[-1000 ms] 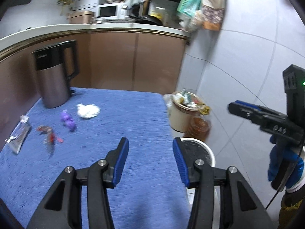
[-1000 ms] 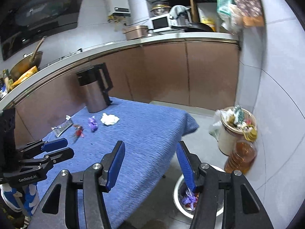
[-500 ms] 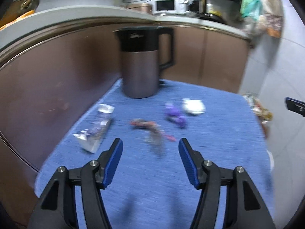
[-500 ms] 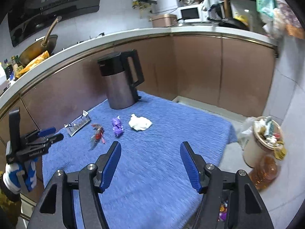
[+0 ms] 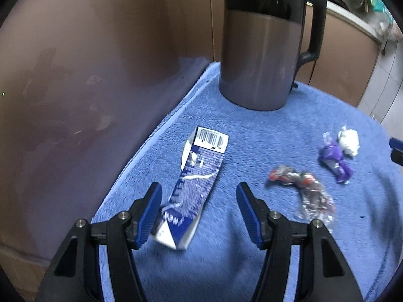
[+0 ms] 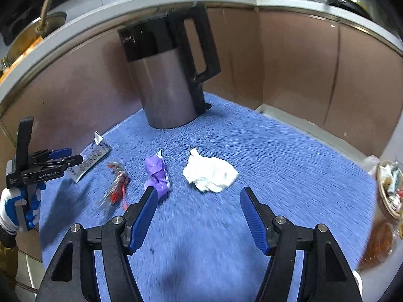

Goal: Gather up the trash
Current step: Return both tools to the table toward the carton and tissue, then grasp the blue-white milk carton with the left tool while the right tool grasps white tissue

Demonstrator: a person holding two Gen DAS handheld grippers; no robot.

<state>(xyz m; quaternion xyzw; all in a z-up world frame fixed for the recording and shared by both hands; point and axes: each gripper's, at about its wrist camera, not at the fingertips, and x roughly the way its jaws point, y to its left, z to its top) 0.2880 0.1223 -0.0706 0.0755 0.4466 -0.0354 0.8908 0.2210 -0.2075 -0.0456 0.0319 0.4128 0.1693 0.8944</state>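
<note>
Several bits of trash lie on the blue towel-covered table [image 5: 264, 136]. A flat blue and white wrapper [image 5: 196, 183] lies between the open jaws of my left gripper [image 5: 199, 211], which hovers just over it. A red and clear wrapper [image 5: 302, 188], a purple wrapper [image 5: 335, 158] and a crumpled white tissue [image 5: 348, 139] lie to its right. My right gripper [image 6: 199, 216] is open and empty, just short of the white tissue [image 6: 210, 173] and the purple wrapper [image 6: 157, 173]. The left gripper [image 6: 65, 157] shows over the flat wrapper [image 6: 92, 159] there.
A steel and black kettle [image 6: 168, 75] stands at the table's back. Brown cabinet fronts [image 6: 297, 63] wall the back and left. A full bin [image 6: 389, 188] and a jar [image 6: 377, 241] stand on the floor past the right edge.
Both grippers have moved in toward the table and lower. The left one swung left over the flat wrapper. The right one closed in on the tissue. Both stay open.
</note>
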